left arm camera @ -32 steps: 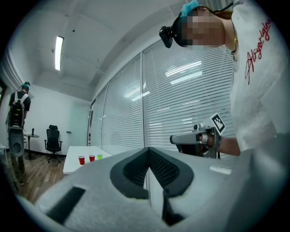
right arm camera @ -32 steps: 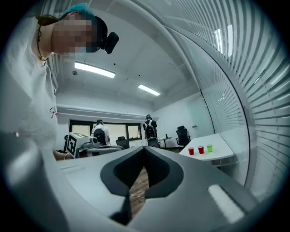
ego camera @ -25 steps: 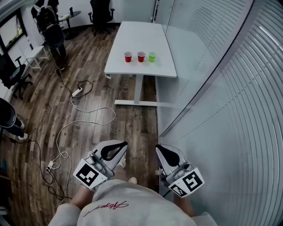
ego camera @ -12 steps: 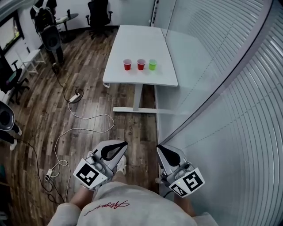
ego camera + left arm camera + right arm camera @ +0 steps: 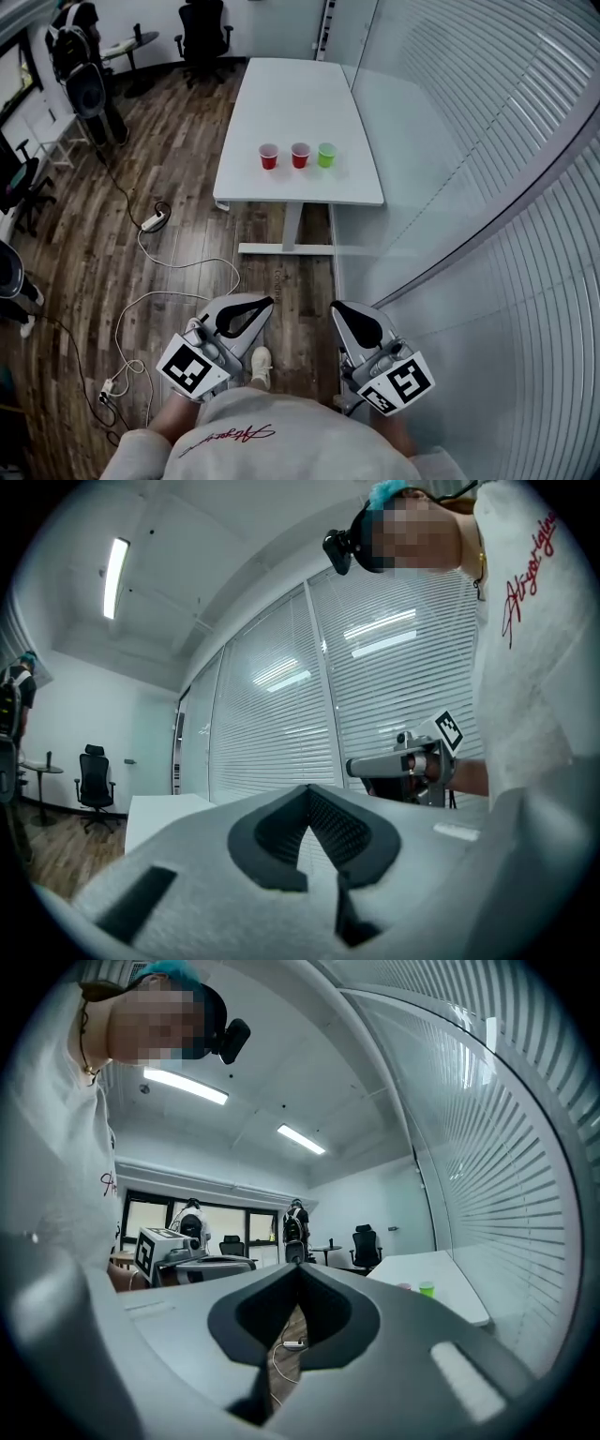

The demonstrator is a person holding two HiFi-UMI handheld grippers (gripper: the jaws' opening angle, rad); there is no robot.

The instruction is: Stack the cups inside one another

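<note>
Left gripper (image 5: 253, 309), right gripper (image 5: 342, 315): I am holding both level, jaws pressed together, nothing between them.
Red cup (image 5: 269, 157), second red cup (image 5: 300, 156), green cup (image 5: 326, 155): sitting unstacked in a row on the surface (image 5: 291, 94) at twelve o'clock, well apart from me.
Hazard: jaws reaching them unopened are likely toppling a cup.

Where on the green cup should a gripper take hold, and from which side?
Grip the green cup likely by its upper wall just under the rim, coming from the near edge of the table or the cup's open right side. It stands upright, mouth up, at the row's right end; the middle red cup crowds its left side.
</note>
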